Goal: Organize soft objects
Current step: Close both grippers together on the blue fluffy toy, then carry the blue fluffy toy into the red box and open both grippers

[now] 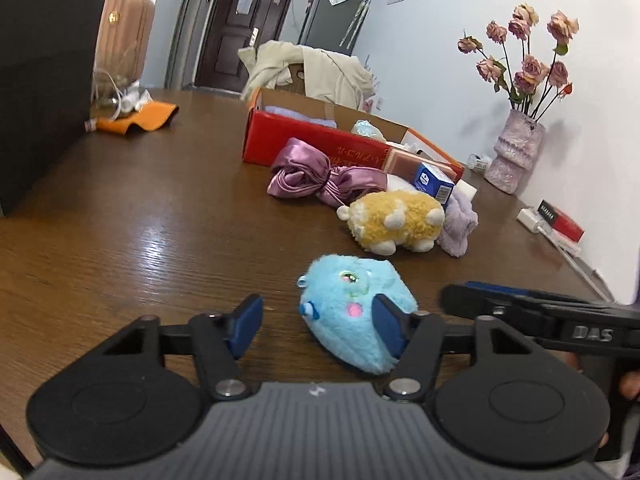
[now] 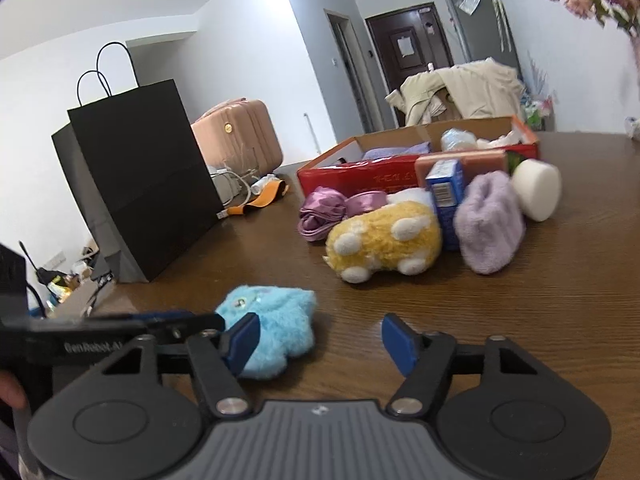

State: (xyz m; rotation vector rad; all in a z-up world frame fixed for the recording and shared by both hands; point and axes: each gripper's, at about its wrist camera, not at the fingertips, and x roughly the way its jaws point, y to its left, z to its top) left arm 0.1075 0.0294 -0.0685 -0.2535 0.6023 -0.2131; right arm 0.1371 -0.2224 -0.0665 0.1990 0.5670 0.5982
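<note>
Behind blue plush (image 1: 354,312): yellow plush (image 1: 396,220), red box (image 1: 320,140).

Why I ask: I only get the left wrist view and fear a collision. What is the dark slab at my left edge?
Observer: A black paper bag with handles, standing upright on the table.
Operator: Is anything between the right gripper's fingers?
Observer: No. The right gripper is open over bare table, with the blue plush by its left finger.
Operator: What is the white thing behind the lilac bundle?
Observer: A round white disc, beside the lilac bundle.
</note>
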